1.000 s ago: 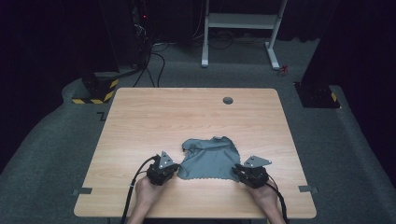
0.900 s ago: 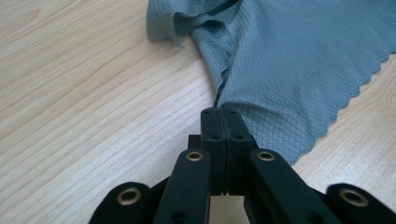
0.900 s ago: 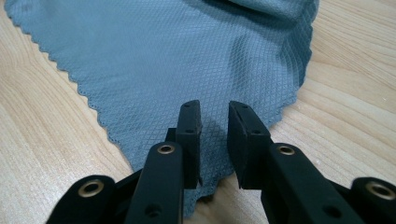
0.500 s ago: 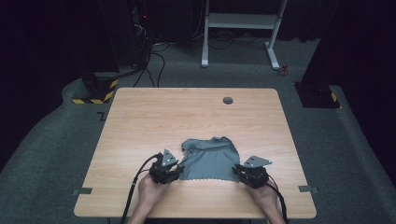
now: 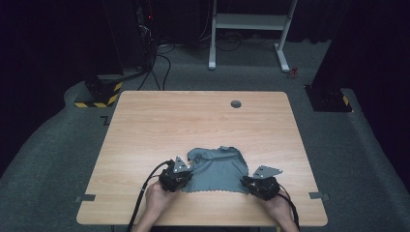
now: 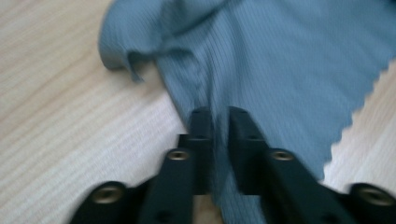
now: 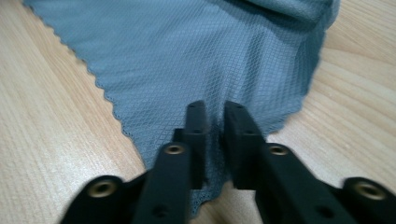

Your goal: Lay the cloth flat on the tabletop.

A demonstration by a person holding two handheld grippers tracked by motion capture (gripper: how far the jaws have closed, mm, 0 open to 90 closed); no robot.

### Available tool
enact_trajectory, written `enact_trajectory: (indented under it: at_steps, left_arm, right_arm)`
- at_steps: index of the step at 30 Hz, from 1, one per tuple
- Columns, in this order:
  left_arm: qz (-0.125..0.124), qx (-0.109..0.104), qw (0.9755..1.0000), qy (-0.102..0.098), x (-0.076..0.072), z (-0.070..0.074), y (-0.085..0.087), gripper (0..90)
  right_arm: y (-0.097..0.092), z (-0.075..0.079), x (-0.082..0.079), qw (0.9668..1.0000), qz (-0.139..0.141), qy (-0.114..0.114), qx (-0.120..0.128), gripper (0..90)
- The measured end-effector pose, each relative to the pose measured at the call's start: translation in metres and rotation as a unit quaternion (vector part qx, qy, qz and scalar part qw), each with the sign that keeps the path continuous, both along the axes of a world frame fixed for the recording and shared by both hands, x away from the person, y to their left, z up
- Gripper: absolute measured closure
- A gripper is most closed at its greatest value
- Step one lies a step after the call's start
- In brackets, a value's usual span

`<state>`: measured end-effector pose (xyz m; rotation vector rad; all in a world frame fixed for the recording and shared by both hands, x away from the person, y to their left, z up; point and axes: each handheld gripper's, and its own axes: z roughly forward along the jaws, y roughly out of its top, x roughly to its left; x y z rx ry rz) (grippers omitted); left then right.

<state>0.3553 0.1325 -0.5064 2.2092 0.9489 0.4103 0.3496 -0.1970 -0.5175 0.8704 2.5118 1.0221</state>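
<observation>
From the high view, we see the grey cloth (image 5: 216, 170) lying near the table's (image 5: 145, 125) near edge, between the left gripper (image 5: 176, 178) and the right gripper (image 5: 260, 187). Its long axis runs left to right, with the scalloped edge nearest us and a rumpled far-left corner.

In the left gripper view, the jaws have just been closing and now pinch a fold of the cloth (image 6: 280, 60). This bite looks thin, so a quick lift could pull it free.

In the right gripper view, the jaws clamp the cloth's (image 7: 196, 56) corner. Uneven pulling would likely skew or bunch it.
</observation>
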Motion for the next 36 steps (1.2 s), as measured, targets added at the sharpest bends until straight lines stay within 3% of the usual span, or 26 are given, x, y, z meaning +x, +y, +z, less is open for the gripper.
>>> enact_trajectory:
  at_steps: [2, 7, 9, 12, 16, 20, 26, 29, 32, 33, 34, 36]
  left_arm:
    - [0.011, -0.010, 0.9998, -0.011, 0.006, 0.004, -0.002, 64.2]
    - [0.023, -0.004, 0.9996, -0.017, 0.029, 0.009, -0.016, 56.1]
    - [0.030, -0.003, 0.9994, -0.017, 0.037, 0.011, -0.021, 54.8]
    - [0.035, 0.005, 0.9992, -0.016, 0.048, 0.013, -0.026, 53.9]
    - [0.039, 0.015, 0.9990, -0.012, 0.064, 0.013, -0.032, 53.8]
    - [0.047, 0.010, 0.9988, -0.008, 0.077, 0.014, -0.034, 54.2]
    - [0.049, 0.010, 0.9987, -0.007, 0.080, 0.012, -0.034, 55.0]
    - [0.040, 0.006, 0.9992, -0.008, 0.079, 0.012, -0.034, 59.7]
    - [0.017, 0.001, 0.9998, -0.005, 0.079, 0.011, -0.035, 75.4]
    - [0.014, 0.006, 0.9999, -0.008, 0.079, 0.011, -0.036, 78.6]
    - [0.011, 0.009, 0.9999, -0.008, 0.079, 0.011, -0.036, 85.3]
    - [0.010, 0.014, 0.9998, -0.010, 0.080, 0.011, -0.036, 87.8]
  right_arm:
    - [0.008, 0.005, 0.002, 0.9994, 0.000, -0.012, -0.032, 76.0]
    - [0.016, 0.012, 0.017, 0.9994, -0.010, -0.028, -0.020, 76.2]
    - [0.018, 0.018, 0.026, 0.9987, -0.021, -0.044, -0.014, 75.9]
    - [0.023, 0.030, 0.040, 0.9979, -0.041, -0.051, 0.000, 72.7]
    - [0.031, 0.039, 0.056, 0.9971, -0.047, -0.057, 0.021, 69.1]
    - [0.043, 0.039, 0.067, 0.9972, -0.045, -0.059, 0.000, 66.6]
    - [0.060, 0.037, 0.081, 0.9961, -0.047, -0.071, -0.022, 64.1]
    - [0.068, 0.033, 0.089, 0.9967, -0.040, -0.063, -0.031, 64.0]
    - [0.076, 0.028, 0.097, 0.9980, -0.029, -0.042, -0.037, 69.6]
    - [0.076, 0.026, 0.099, 0.9981, -0.030, -0.037, -0.038, 73.5]
    - [0.076, 0.020, 0.104, 0.9978, -0.035, -0.029, -0.049, 86.5]
    - [0.075, 0.019, 0.105, 0.9974, -0.041, -0.026, -0.054, 89.8]
